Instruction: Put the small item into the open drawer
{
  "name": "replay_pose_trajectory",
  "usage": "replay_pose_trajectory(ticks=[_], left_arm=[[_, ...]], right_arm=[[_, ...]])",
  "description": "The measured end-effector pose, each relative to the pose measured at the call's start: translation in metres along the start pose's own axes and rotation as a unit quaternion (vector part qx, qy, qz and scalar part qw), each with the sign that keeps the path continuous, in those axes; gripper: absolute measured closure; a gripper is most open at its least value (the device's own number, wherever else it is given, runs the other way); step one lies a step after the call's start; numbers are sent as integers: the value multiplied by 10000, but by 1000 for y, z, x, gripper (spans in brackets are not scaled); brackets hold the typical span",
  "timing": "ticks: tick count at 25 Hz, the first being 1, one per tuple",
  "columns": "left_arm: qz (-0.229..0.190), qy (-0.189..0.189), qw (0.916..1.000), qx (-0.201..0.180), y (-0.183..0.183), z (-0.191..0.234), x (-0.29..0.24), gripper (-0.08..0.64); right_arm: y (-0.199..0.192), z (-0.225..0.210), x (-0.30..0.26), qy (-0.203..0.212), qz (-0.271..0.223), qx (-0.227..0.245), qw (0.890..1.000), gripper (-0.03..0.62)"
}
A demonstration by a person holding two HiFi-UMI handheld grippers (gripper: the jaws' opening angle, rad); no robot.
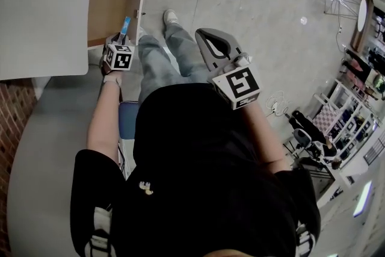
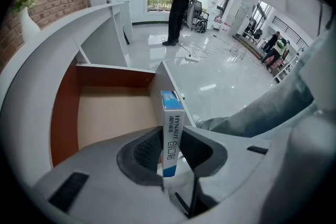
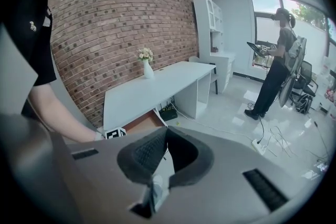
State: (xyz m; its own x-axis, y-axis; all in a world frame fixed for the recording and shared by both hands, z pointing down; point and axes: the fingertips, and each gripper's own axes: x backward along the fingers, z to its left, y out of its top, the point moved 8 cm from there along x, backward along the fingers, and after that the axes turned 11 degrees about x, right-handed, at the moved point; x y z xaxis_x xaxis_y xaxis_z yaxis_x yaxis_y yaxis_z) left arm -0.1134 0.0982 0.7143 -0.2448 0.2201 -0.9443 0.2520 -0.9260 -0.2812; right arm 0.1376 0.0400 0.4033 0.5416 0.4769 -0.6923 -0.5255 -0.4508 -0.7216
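Left gripper clamping the small box, open drawer just ahead.
I'm holding the box upright between the jaws, its top poking past the tips at lower centre of the left gripper view. It's sitting right by the drawer's right-hand panel, with the bare drawer floor opening out toward frame left. The right gripper is hanging well apart, its jaws together on nothing.

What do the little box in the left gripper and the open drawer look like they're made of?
The small box looks like printed cardboard, slightly glossy: sharp folded edges, blue and white print. The drawer seems to be laminated board, matte: flat reddish-brown walls, paler floor, white front. Real wood cannot be ruled out.
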Motion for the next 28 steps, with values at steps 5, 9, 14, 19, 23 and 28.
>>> replay_pose_trajectory(ticks=[5, 9, 14, 19, 23, 28], left_arm=[[68, 5, 9998, -162, 2, -2, -5, 462], [221, -95, 9995, -206, 0, -1, -13, 460], [273, -86, 9993, -239, 4, -5, -13, 459], [239, -53, 9994, -249, 6, -9, -5, 459], [135, -48, 9997, -216, 12, -10, -1, 459], [2, -95, 10000, -22, 26, -11, 19, 462]], right_arm=[[-2, 1, 10, -72, 21, -9, 10000, 580], [-6, 2, 9, -103, 57, -27, 9999, 580], [-4, -4, 11, -89, 47, -34, 9999, 580], [0, -7, 14, -71, -23, 0, 10000, 580], [0, -8, 11, -19, -91, 59, 9999, 580], [10, -11, 9, 45, -245, 162, 9996, 580]])
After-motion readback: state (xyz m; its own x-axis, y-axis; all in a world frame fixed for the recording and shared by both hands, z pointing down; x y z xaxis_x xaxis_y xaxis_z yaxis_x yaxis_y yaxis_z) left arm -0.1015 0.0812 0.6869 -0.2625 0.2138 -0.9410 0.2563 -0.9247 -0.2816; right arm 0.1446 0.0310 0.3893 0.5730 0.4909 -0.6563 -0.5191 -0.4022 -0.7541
